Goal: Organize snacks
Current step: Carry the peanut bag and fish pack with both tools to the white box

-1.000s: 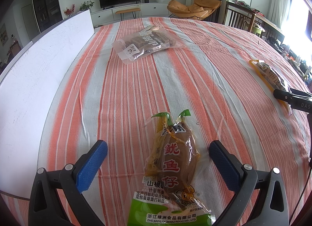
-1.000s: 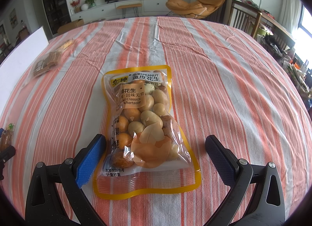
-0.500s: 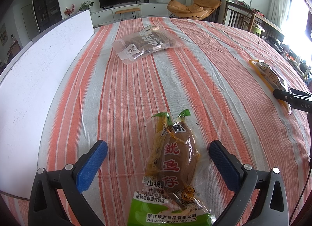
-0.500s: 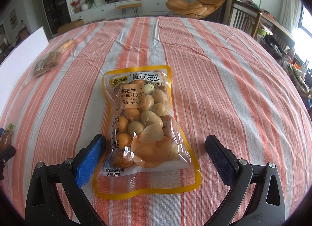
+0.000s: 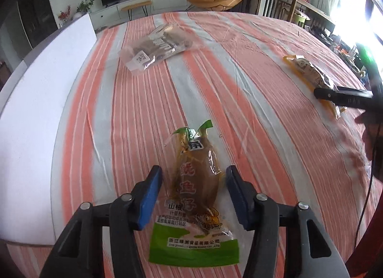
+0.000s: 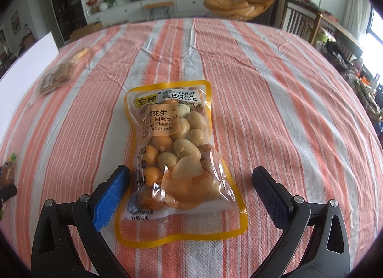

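Left wrist view: left gripper (image 5: 192,194) jaws parted, narrowly flanking the squid packet (image 5: 195,196), pads close beside it; contact unclear.
Squid packet: green-edged pouch holding a brown dried piece, flat on the striped tablecloth (image 5: 263,122).
Right wrist view: right gripper (image 6: 191,196) jaws wide apart, either side of the peanut bag (image 6: 178,158).
Peanut bag: yellow-rimmed, clear front, filled with coated peanuts, lying flat.
Farther out: clear bag (image 5: 155,46) of brown snacks near the white board (image 5: 43,100).
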Action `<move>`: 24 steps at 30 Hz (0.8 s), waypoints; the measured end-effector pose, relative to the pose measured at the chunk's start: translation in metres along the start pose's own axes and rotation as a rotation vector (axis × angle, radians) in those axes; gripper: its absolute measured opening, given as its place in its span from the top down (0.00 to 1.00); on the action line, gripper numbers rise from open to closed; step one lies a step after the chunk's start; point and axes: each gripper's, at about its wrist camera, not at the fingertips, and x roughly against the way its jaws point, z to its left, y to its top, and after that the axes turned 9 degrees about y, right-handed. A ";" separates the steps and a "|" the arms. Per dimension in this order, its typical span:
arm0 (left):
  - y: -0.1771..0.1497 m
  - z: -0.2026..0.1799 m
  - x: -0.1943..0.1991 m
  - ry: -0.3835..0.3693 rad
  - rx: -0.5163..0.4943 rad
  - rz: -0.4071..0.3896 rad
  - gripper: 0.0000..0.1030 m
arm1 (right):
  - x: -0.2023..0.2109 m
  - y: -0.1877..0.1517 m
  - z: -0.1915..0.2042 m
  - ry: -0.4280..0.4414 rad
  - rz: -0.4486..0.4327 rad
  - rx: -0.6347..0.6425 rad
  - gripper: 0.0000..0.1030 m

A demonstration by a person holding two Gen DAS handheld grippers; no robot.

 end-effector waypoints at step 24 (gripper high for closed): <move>0.018 0.221 0.137 -0.159 0.498 -0.308 0.64 | 0.132 0.102 0.274 0.733 -0.039 0.175 0.42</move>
